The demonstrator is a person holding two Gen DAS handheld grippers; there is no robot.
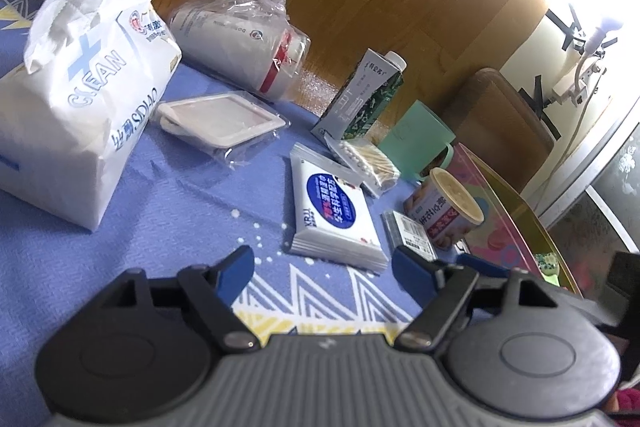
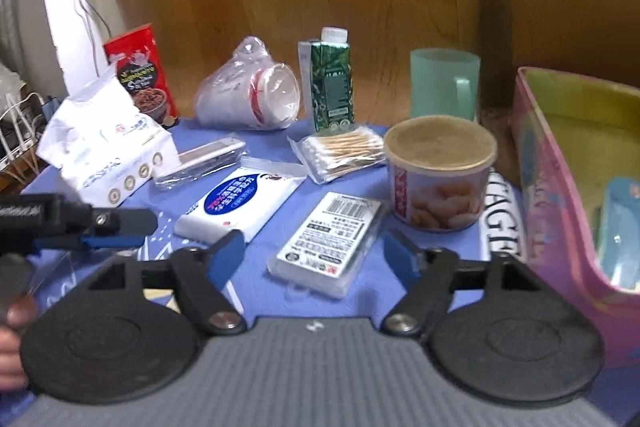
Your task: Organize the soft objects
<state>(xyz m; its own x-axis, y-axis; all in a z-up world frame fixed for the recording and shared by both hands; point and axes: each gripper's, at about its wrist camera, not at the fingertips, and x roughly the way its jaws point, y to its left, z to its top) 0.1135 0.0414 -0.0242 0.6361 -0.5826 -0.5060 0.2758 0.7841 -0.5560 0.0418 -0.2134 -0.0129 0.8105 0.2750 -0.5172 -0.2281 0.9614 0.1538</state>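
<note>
A small wet-wipes pack (image 1: 332, 211) with a blue oval label lies on the blue cloth, just ahead of my open, empty left gripper (image 1: 324, 263). It also shows in the right wrist view (image 2: 240, 203). A large white tissue pack (image 1: 76, 107) stands at the left; it also shows in the right wrist view (image 2: 108, 151). A bag of cotton swabs (image 2: 340, 151) lies behind the wipes. My right gripper (image 2: 314, 255) is open and empty, over a clear plastic box with a barcode label (image 2: 328, 243). The left gripper (image 2: 116, 227) shows at its left.
A pink and yellow box (image 2: 580, 163) stands open at the right, with a blue pack inside. A round can (image 2: 440, 171), green mug (image 2: 444, 83), green carton (image 2: 330, 83), bagged paper cups (image 2: 252, 95), a flat wrapped tray (image 1: 220, 119) and a red snack box (image 2: 140, 63) crowd the cloth.
</note>
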